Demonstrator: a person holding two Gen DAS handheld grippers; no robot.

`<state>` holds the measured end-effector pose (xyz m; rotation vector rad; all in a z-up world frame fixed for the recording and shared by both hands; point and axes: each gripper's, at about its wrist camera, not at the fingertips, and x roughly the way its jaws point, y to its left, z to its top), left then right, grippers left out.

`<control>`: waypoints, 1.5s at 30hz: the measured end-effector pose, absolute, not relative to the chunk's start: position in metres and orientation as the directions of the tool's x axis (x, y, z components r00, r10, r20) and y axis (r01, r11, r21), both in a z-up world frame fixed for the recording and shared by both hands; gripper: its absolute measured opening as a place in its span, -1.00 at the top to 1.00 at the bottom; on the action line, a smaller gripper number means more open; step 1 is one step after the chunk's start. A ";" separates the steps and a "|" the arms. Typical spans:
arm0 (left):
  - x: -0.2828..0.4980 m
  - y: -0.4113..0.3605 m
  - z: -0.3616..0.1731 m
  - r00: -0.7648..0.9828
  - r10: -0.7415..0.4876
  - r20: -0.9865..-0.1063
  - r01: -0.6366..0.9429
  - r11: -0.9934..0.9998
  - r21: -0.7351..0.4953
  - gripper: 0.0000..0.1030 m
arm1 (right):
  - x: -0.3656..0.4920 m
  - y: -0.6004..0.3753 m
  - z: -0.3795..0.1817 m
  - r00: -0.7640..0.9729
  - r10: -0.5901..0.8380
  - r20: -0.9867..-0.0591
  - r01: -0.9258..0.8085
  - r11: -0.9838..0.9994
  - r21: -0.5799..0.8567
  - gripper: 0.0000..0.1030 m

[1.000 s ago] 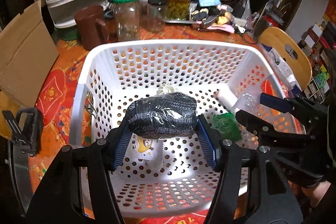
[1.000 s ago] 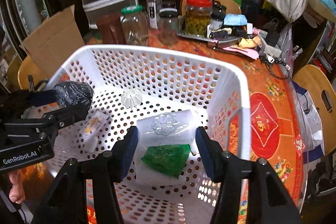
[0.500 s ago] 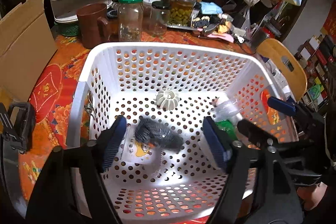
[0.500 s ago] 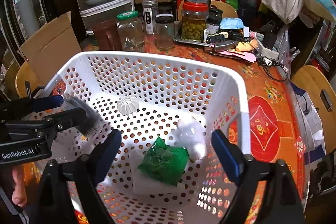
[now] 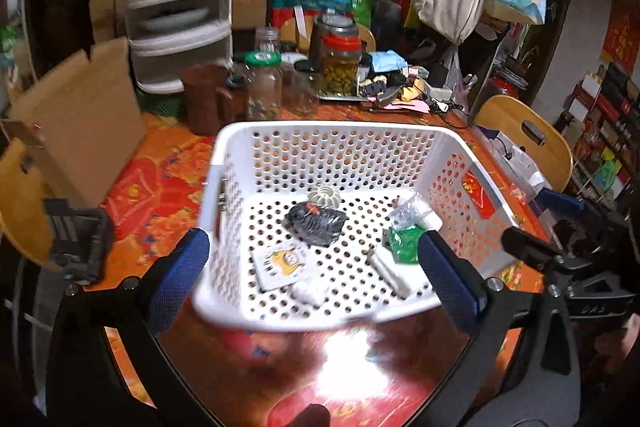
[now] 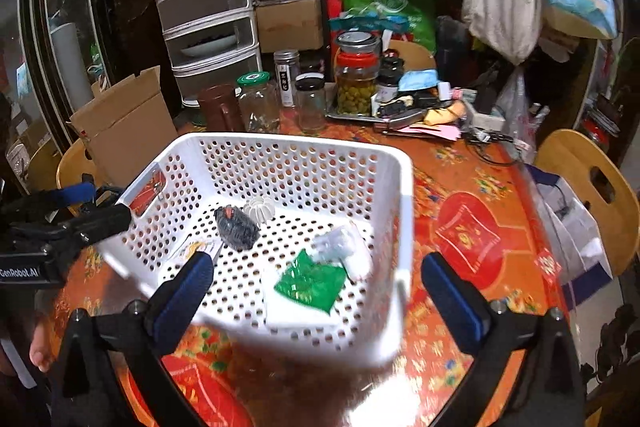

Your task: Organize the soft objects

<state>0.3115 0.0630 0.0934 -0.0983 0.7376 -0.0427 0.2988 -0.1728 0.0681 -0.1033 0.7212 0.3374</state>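
Left wrist view: left gripper [image 5: 312, 265] jaws have just been opening and stand spread wide, nothing between the pads; blue fingertips [image 5: 180, 267] frame the near part of the white perforated basket [image 5: 328, 131] on the red patterned tablecloth [image 5: 160, 183]; dark wrapped bundle [image 5: 316, 223] lies on the basket floor near the middle, long axis running roughly left to right with a slight tilt, a red spot at its upper left end; ribbed white piece [image 5: 324, 195] just behind it, touching or nearly so; printed sachet [image 5: 282, 265] flat in front of it; green packet [image 5: 406, 243] on a white pack [image 5: 390, 273] toward the right wall, long axis slanting near to far; clear crinkled bag [image 5: 412, 213] at its far end; right gripper [image 5: 560, 231] seen at right edge, arms apart.

Right wrist view: right gripper [image 6: 316, 281] jaws have also just been opening, spread wide and empty; dark wrapped bundle [image 6: 236, 229] left of centre on the floor, long axis diagonal, red-spotted end pointing to the far left; ribbed white piece [image 6: 260, 209] beside it; green packet [image 6: 312, 283] on the white pack [image 6: 296, 313], nearer the right wall; clear crinkled bag [image 6: 340, 247] at its far corner; left gripper [image 6: 72, 211] at left edge outside the basket [image 6: 288, 143]; glass jars [image 6: 258, 103] behind.
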 end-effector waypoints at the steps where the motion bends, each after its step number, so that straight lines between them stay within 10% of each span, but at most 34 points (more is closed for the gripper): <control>1: 0.299 0.064 0.097 0.750 -0.070 -0.658 0.010 0.996 -0.094 -1.00 | 0.288 -0.176 0.070 0.715 0.264 -0.647 -0.335 0.942 0.014 -1.00; 22: 0.019 0.060 0.126 0.891 -0.082 -0.447 0.028 0.992 -0.127 -1.00 | -0.005 -0.219 0.101 0.916 0.306 -0.258 -0.313 0.950 0.017 -1.00; 31: -0.031 0.055 0.110 0.873 -0.080 -0.481 0.008 0.989 -0.150 -1.00 | 0.012 -0.203 0.078 0.828 0.318 -0.462 -0.326 0.943 0.065 -1.00; 45: -0.025 0.032 0.123 0.864 -0.059 -0.500 0.009 0.995 -0.102 -1.00 | -0.002 -0.213 0.094 0.852 0.277 -0.444 -0.290 0.956 0.038 -1.00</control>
